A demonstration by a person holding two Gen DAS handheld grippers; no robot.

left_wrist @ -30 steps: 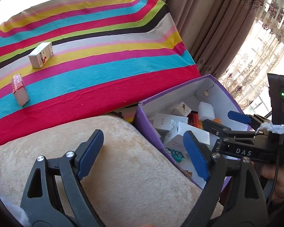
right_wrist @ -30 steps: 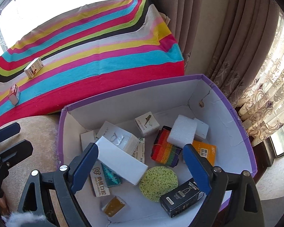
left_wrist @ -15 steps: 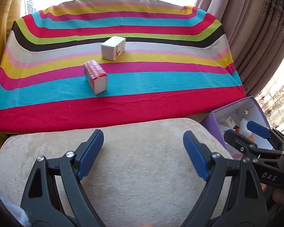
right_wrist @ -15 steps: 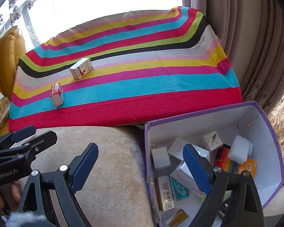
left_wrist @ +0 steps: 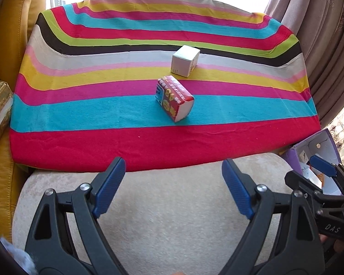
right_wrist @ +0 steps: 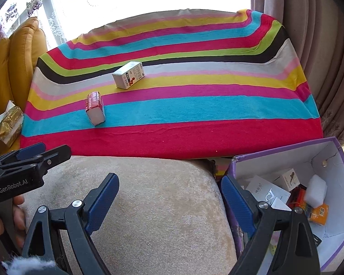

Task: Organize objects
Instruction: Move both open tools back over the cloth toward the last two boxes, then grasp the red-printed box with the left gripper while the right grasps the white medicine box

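Note:
A red and white box point(left_wrist: 174, 98) and a white box point(left_wrist: 185, 61) lie on the striped cloth point(left_wrist: 103, 114); both also show in the right wrist view, the red box point(right_wrist: 95, 108) and the white box point(right_wrist: 129, 75). A purple box point(right_wrist: 337, 151) at the right holds several small boxes and sponges. My left gripper point(left_wrist: 172, 188) is open and empty over a beige cushion point(left_wrist: 167, 217), short of the cloth. My right gripper point(right_wrist: 169, 204) is open and empty, beside the purple box's left wall.
A yellow leather seat point(right_wrist: 18, 52) stands at the left, with a gold packet point(right_wrist: 9, 121) on it. Curtains point(right_wrist: 321, 45) hang at the right. The purple box also shows at the right edge of the left wrist view point(left_wrist: 309, 144).
Both grippers have swung left, away from the purple box and toward the striped cloth. The two boxes on the cloth now sit near the middle of the left view. Both stay open.

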